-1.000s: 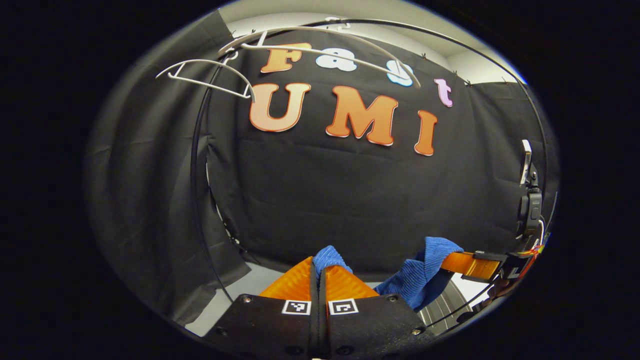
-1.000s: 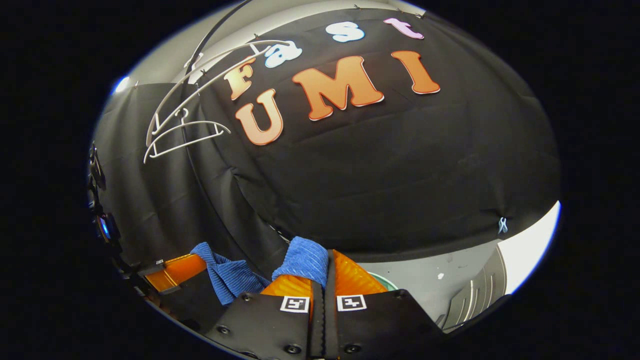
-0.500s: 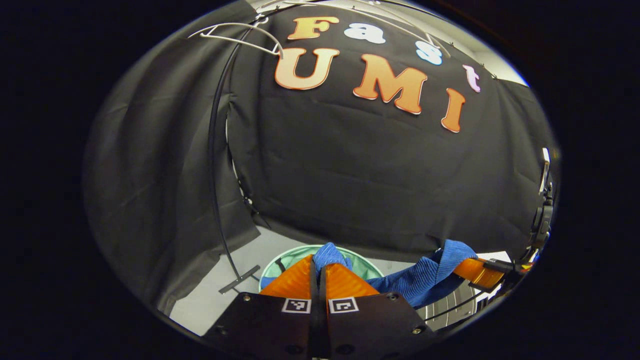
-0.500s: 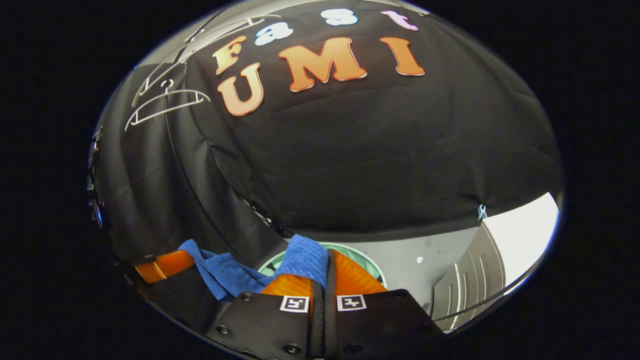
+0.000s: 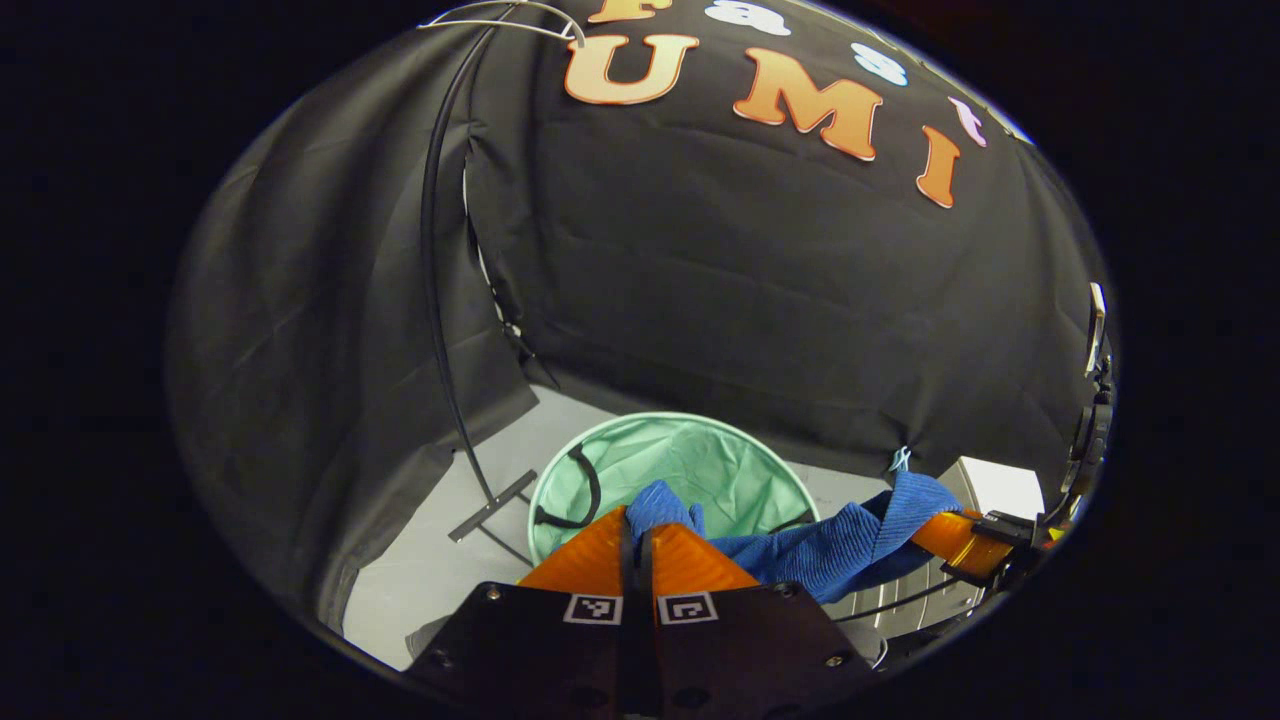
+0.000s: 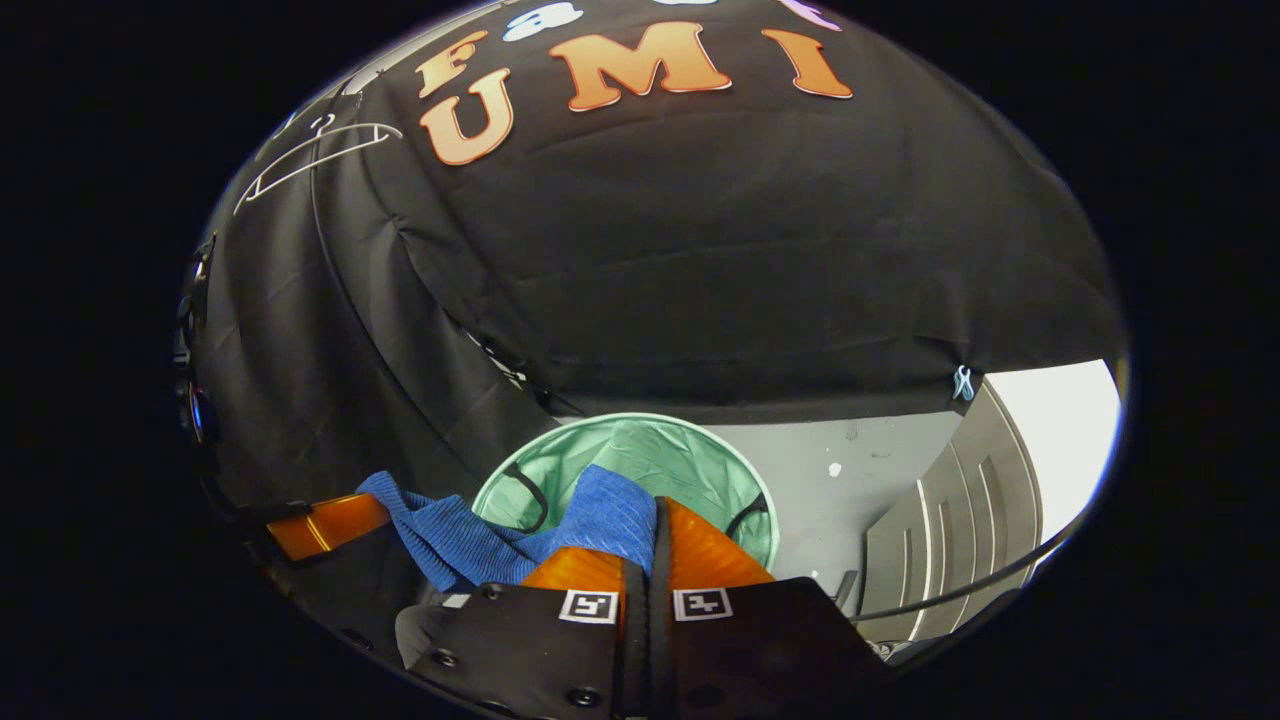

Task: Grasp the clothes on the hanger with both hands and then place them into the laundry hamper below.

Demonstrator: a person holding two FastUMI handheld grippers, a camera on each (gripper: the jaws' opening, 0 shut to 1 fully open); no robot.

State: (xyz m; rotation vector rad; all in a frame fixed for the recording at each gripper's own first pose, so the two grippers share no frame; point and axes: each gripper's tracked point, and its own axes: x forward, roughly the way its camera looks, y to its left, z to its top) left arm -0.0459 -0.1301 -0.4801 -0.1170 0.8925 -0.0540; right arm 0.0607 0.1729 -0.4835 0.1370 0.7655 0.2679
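While the blue ribbed garment (image 5: pixel 830 555) hangs stretched between the two grippers, it sits above and in front of the mint-green laundry hamper (image 5: pixel 700 465), not yet inside it. One bunched end is pinched between the closed orange fingers of the left gripper (image 5: pixel 640 525); the other end is clamped by the right gripper (image 6: pixel 655 520), whose fingers are likewise pressed together on the cloth. The hamper's mouth lies open on the grey floor (image 5: pixel 440 570), with a black handle strap (image 5: pixel 585 490) draped inside its rim. Judged risk: if one gripper lets go before the other, the cloth could swing and drape over the rim or fall to the floor. A release made short of the opening would do the same. An empty white hanger (image 6: pixel 310 165) hangs overhead, well clear.
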